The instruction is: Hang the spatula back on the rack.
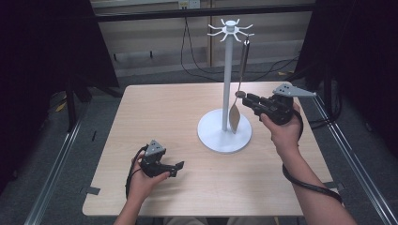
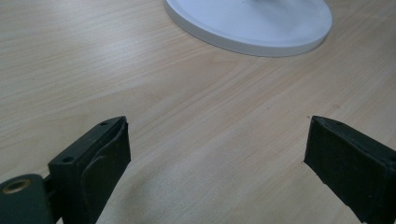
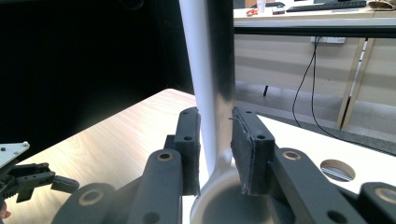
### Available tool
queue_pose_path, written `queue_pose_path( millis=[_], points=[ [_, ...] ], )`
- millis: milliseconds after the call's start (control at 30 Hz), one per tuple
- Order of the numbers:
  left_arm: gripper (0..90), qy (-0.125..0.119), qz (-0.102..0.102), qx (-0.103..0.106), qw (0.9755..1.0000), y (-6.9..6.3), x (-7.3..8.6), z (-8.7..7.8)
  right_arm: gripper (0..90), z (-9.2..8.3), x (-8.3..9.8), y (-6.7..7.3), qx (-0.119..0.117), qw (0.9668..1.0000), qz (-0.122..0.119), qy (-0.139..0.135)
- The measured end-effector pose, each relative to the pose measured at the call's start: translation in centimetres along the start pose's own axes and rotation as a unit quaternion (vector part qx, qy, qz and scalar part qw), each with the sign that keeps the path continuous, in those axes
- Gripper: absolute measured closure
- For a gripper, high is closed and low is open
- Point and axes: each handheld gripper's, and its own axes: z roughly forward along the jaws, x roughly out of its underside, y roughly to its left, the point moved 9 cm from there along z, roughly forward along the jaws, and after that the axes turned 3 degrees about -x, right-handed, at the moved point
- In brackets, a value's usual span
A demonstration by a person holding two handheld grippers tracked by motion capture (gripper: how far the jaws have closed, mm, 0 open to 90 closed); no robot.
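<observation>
A white stand point(image 1: 228, 79) with hooks at its top rises from a round base point(image 1: 220, 138) right of the table's middle. A metal utensil point(image 1: 234, 117) hangs from one hook, its tan blade low beside the pole. My right gripper point(image 1: 245, 98) reaches in level from the right, shut on the utensil's neck. In the right gripper view the handle point(image 3: 217, 70) rises between both pads, which touch it. At the front left my left gripper point(image 1: 177, 168) rests low over the table, open, with only bare wood between its jaws point(image 2: 217, 144). The base point(image 2: 252, 23) lies beyond it.
The wooden table point(image 1: 159, 112) is bare on its left half. Dark curtains hang at both sides, and cables trail on the floor behind the table. The left hand's gripper point(image 3: 28, 179) appears far off in the right gripper view.
</observation>
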Motion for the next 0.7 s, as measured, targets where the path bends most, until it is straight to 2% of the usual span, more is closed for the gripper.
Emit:
queue_pose_path(
  millis=[167, 400, 500, 700],
  points=[
    [6.7, -0.001, 0.000, 0.000, 1.0000, 0.0, 0.0, 0.0, 64.0, -0.3, 0.5, -0.1, 0.003, 1.0000, 0.008, 0.004],
    [6.7, -0.001, 0.001, -0.001, 1.0000, 0.0, 0.0, -0.1, 43.9, -1.0, 1.5, 0.1, 0.006, 0.9998, 0.010, 0.014],
    [6.7, 0.000, 0.002, -0.001, 1.0000, 0.0, -0.1, 0.0, 36.4, -1.4, 2.2, 0.4, 0.006, 0.9996, 0.005, 0.028],
    [6.7, 0.000, 0.001, -0.003, 1.0000, -0.1, 0.0, -0.1, 28.1, -1.9, 3.4, 0.9, -0.002, 0.9991, -0.001, 0.042]
  ],
)
